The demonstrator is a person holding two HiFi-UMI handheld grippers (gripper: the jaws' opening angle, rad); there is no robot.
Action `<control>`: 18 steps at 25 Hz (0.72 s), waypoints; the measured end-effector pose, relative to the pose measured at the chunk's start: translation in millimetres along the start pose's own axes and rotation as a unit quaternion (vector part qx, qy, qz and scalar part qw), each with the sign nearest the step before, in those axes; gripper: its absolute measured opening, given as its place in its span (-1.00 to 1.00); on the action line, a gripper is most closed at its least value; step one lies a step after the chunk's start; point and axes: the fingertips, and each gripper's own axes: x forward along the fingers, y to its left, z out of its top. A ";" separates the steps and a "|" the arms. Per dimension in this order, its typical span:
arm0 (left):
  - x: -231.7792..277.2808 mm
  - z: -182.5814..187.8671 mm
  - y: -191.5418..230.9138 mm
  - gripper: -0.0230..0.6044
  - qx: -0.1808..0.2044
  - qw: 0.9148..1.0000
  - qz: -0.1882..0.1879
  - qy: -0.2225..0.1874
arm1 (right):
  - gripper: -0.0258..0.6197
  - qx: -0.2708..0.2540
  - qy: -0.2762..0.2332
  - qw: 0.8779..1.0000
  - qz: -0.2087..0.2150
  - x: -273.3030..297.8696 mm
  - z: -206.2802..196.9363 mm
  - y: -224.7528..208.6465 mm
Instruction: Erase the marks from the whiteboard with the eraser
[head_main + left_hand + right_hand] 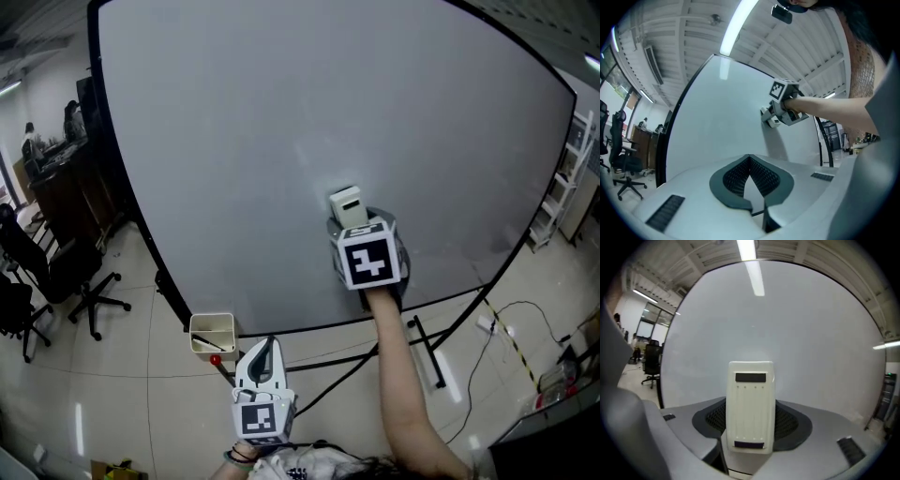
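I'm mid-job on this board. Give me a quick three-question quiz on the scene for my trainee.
1. True or false: the right gripper is clamped on the white plastic eraser.
2. The large pale-grey whiteboard shows: A) bold red writing, B) no clear marks, C) a taped poster.
3. Fill in: the left gripper, held low, has its jaws ____ with nothing between them.
Key: 1 true; 2 B; 3 shut.
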 end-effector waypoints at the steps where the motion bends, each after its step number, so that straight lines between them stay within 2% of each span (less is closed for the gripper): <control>1: -1.0 -1.8 3.4 -0.93 0.002 1.000 0.001 0.002 | -0.09 0.015 0.009 1.000 -0.010 0.0 -6.7 -12.9; 2: -1.6 -4.3 7.2 -0.93 0.004 1.000 0.004 0.006 | -0.09 0.024 0.012 1.000 -0.006 0.9 -9.7 -10.3; 4: -0.6 -7.2 11.8 -0.92 -0.004 1.000 0.013 0.013 | -0.09 0.006 0.010 1.000 0.028 4.7 -3.1 32.9; 7: 4.2 -7.2 10.2 -0.92 -0.011 1.000 0.015 0.012 | -0.09 -0.095 0.008 0.995 0.033 8.7 14.1 92.6; 9: 5.3 -5.5 6.0 -0.92 -0.011 1.000 0.010 0.009 | -0.09 -0.079 0.007 0.996 0.043 7.8 12.1 83.0; 13: 0.8 -7.3 11.8 -0.92 -0.014 1.000 0.011 0.010 | -0.10 0.022 0.043 0.999 -0.011 5.5 -19.3 -16.5; 15: -1.9 -12.3 20.1 -0.92 -0.009 1.000 0.020 0.014 | -0.11 0.055 0.052 0.997 0.006 8.5 -26.9 -8.6; 16: -1.9 -13.4 22.6 -0.93 -0.012 0.999 0.025 0.016 | -0.11 0.042 0.053 0.998 0.011 9.4 -24.4 8.1; 18: 1.7 -15.4 24.2 -0.92 -0.017 0.999 0.029 0.020 | -0.10 -0.034 0.050 0.998 0.005 12.4 -12.8 47.7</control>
